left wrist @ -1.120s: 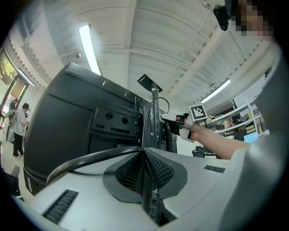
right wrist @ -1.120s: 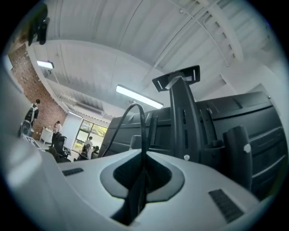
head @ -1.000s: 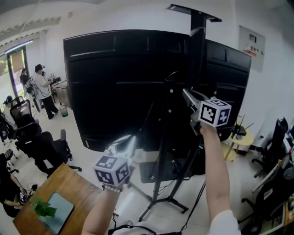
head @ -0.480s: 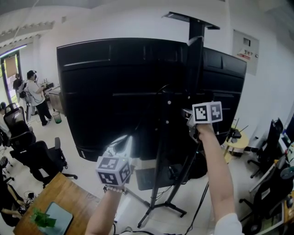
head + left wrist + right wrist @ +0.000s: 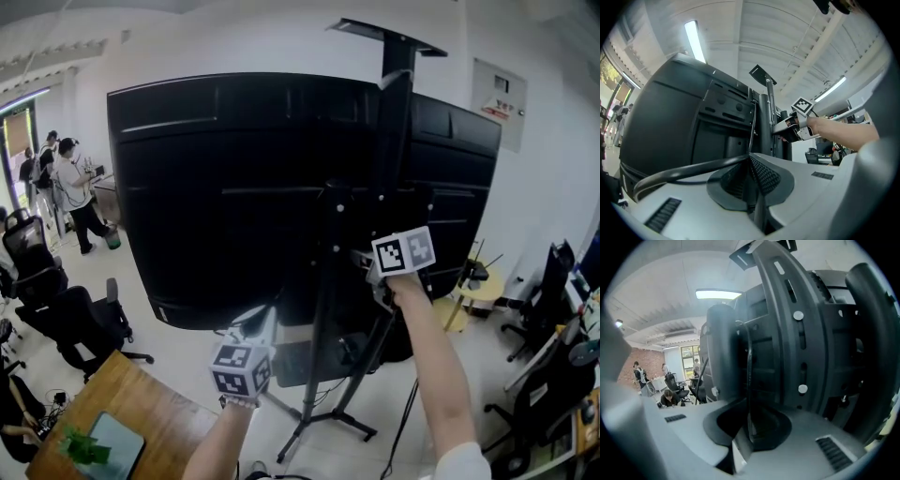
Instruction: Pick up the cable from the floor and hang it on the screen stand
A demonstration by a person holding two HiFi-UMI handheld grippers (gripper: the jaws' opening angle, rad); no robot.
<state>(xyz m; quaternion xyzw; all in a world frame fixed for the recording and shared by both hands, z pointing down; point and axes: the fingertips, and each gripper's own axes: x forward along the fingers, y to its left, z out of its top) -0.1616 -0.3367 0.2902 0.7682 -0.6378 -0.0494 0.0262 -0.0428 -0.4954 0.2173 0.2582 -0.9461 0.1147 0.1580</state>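
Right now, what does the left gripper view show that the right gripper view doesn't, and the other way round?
Only the left gripper view: the right gripper and forearm at the screen stand. Only the right gripper view: the stand's white screws up close, and people far off. Both: a black cable pinched in shut jaws, before the stand.

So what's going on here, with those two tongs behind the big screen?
A person holds a pair of tongs in each hand, behind a big black screen on its stand. The left tongs and the right tongs are each shut on a thin black cable. The right tongs are close against the stand's upright post, with the cable running up beside it. The cable is held up at the stand, not yet let go.
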